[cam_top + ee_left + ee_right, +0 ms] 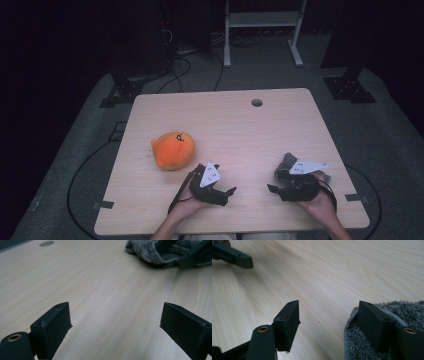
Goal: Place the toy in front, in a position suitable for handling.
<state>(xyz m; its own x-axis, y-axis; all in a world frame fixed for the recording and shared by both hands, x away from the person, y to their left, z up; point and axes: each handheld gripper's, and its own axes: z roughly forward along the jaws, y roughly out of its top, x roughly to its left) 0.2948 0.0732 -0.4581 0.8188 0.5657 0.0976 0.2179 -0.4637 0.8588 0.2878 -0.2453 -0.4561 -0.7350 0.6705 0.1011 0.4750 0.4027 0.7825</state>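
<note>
Resting both hands low at the near edge of the light wooden table (235,125), with the left gripper (226,191) and the right gripper (272,188) pointing inward at each other across bare wood. Holding the left gripper (116,320) wide apart and empty, nothing between its jaws but tabletop. Keeping the right gripper (328,315) spread as well, one jaw lying against a grey terry cloth (372,340), the other jaw standing clear of it, so not clamped on the fabric. Showing the same grey cloth (155,251) bunched beside the right gripper in the left gripper view, and as a dark bundle (286,165) beside the right hand from above. Sitting well apart from both tools, an orange plush toy (173,149) on the left half of the table, untouched. Judging the step in hand as the start of a grasp on the cloth. Needing next, probably, a slight shift of the right gripper over a fold, then a firm close, minding the loose pile slipping out.
</note>
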